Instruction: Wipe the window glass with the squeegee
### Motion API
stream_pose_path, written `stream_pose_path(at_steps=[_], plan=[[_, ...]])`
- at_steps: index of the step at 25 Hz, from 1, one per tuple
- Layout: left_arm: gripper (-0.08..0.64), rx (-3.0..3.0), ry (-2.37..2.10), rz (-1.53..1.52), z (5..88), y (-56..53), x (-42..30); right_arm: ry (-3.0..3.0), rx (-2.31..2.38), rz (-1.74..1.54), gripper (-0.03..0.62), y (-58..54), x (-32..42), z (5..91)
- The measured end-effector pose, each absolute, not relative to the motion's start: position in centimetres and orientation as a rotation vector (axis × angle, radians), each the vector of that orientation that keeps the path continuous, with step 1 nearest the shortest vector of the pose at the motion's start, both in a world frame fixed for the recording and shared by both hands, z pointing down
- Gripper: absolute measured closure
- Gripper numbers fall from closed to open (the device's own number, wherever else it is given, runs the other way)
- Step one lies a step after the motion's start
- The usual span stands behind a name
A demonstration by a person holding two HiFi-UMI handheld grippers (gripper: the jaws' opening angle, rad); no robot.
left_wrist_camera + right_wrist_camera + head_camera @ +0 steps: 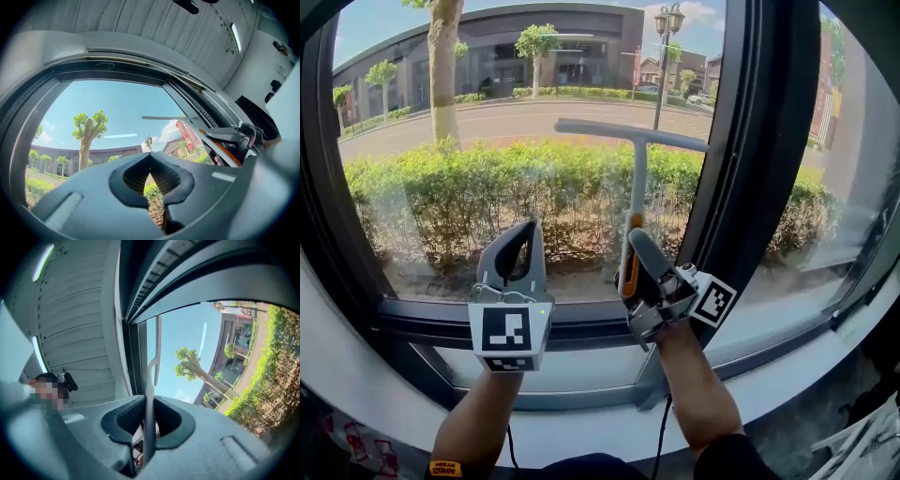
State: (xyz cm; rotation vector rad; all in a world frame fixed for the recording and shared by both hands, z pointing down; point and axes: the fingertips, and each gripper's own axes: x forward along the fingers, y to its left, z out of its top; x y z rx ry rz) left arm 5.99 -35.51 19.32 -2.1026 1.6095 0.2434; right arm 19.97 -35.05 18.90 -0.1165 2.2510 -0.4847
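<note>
While the right tongs (634, 253) clamp the squeegee (637, 178) low on its handle — left tongs (521, 240) closed on nothing beside — its blade meets the window glass (487, 141) just left of the frame post (759, 141), where sideways drift could knock it askew.

Squeegee (637, 178): pale grey shaft and blade, orange grip section. Left gripper (519, 242): mid-grey body, cube with black-and-white square markers. Right gripper (639, 248): dark grey, same black-and-white marker pattern. Window frame (759, 141): black. Sill (581, 370): off-white. Hedge (478, 192) beyond glass: bright green. Sky (375, 26): clear blue. Wristband (445, 467) on left arm: orange.
</note>
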Motion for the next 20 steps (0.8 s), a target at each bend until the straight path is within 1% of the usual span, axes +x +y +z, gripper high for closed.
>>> stream_pose_path(at_steps=[11,20], plan=[[0.546,-2.179,1.630,0.164,24.4,-35.6,6.1,2.222,-0.150,-0.566,0.543,-34.6,21.0,24.3],[0.546,-2.217,1.669,0.167,25.4,-35.4,3.2,2.203,-0.171,-0.526,0.545,-33.7,20.2,24.2]])
